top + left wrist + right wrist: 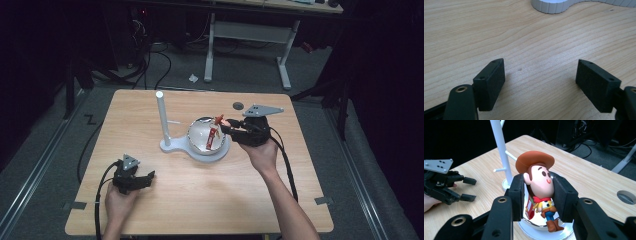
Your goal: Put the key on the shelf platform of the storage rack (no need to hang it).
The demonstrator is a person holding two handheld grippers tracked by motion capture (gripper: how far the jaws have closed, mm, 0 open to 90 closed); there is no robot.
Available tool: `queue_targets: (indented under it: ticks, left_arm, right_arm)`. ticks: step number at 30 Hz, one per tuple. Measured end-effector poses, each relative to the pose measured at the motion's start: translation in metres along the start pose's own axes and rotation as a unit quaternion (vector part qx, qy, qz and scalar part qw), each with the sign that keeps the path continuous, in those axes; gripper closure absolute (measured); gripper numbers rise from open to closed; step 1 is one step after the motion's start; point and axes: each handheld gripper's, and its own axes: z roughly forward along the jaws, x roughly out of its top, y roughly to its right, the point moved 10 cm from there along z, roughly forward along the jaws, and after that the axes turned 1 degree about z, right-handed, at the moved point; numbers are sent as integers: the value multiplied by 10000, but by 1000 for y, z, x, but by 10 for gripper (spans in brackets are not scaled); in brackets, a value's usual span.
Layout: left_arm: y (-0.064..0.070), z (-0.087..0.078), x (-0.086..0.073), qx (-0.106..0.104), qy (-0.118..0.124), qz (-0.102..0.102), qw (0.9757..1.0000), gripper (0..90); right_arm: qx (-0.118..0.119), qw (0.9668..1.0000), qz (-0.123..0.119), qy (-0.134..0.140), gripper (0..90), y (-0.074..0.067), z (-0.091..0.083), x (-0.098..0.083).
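Item: cowboy figure (539, 185), clamped by the head between the pads of the right gripper (231, 126), hanging over the shiny bowl (199, 136) on the white stand (165, 145). Left gripper (146, 178): jaws wide apart with nothing between them, resting low on the table (210, 200), well apart from the bowl. Step judged: placing the figure into the bowl; the next move calls for lowering it until the boots rest on the bowl, then opening the jaws.

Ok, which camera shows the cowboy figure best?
The right gripper view: the cowboy figure sits close up, head clamped between the right gripper's jaws. The high view shows it small over the bowl. The left gripper view looks at bare table.
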Motion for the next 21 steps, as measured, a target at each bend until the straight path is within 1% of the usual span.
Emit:
queue_targets:
  ticks: [1, 2, 7, 9, 16, 20, 21]
  left_arm:
    - [0, 0, 0, 0, 0, 0, 10000, 239]
    - [0, 0, 0, 1, 1, -2, 10000, 239]
    - [0, 0, 0, 1, -1, 2, 10000, 239]
    - [0, 0, 0, 1, 1, 2, 10000, 239]
    - [0, 0, 0, 0, 0, 0, 10000, 239]
    - [0, 0, 0, -1, 1, -1, 10000, 239]
    - [0, 0, 0, -1, 1, 0, 10000, 239]
  right_arm:
    - [-12, 10000, 4, -56, 638, 1, 5, -2]
    - [-12, 10000, 4, -56, 638, 1, 5, -2]
    - [13, 9999, 56, -114, 640, 2, 15, -8]
    - [3, 9998, 88, -187, 640, 4, 22, -12]
    - [-2, 9997, 118, -231, 641, 6, 33, -16]
    - [-43, 9994, 135, -314, 641, 7, 41, -21]
    - [-40, 9992, 153, -356, 641, 7, 45, -24]
